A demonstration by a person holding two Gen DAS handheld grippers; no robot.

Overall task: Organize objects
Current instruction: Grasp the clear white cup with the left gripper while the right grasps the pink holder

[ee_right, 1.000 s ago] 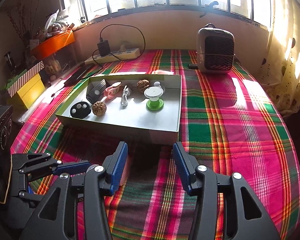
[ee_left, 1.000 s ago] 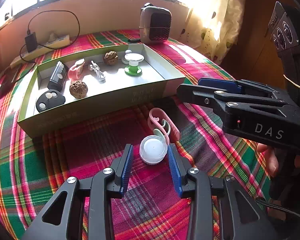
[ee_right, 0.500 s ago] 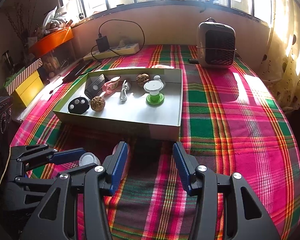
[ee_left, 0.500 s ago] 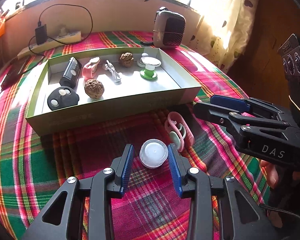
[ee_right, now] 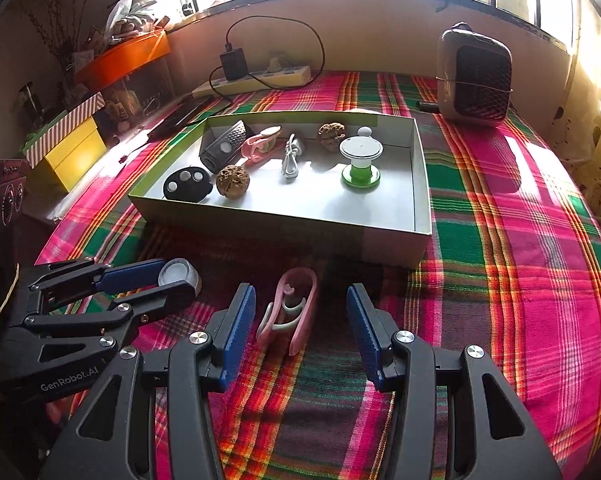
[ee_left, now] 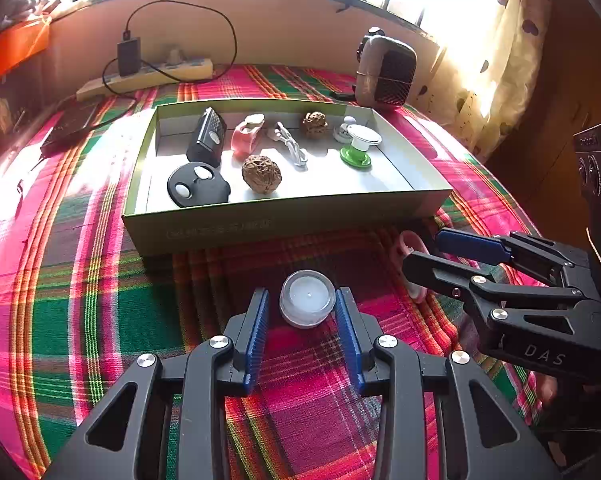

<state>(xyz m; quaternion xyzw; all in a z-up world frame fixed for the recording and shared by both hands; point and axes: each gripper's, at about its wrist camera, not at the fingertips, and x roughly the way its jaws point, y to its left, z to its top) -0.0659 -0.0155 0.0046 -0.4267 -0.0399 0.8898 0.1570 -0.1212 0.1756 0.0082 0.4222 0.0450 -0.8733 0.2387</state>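
Note:
A round white cap (ee_left: 307,298) sits between the blue pads of my left gripper (ee_left: 303,300), which is shut on it just over the plaid cloth. The right wrist view shows the same grip from the side, the left gripper (ee_right: 176,278) closed around the cap (ee_right: 175,271). A pink clip (ee_right: 288,312) lies flat on the cloth between the fingers of my right gripper (ee_right: 300,304). That gripper is open, and its pads stand clear of the clip. The right gripper (ee_left: 422,252) reaches in from the right in the left wrist view. Behind both stands a shallow green box (ee_left: 260,224).
The box (ee_right: 284,228) holds a black remote, a key fob, two walnuts, another pink clip, a white cable and a green-footed stand. A small heater (ee_right: 474,76) and a power strip (ee_right: 256,78) stand at the back. Yellow boxes (ee_right: 64,144) sit at the left.
My left gripper has slid left with the cap, away from the pink clip. My right gripper has come forward and down, so the clip now lies between its fingers.

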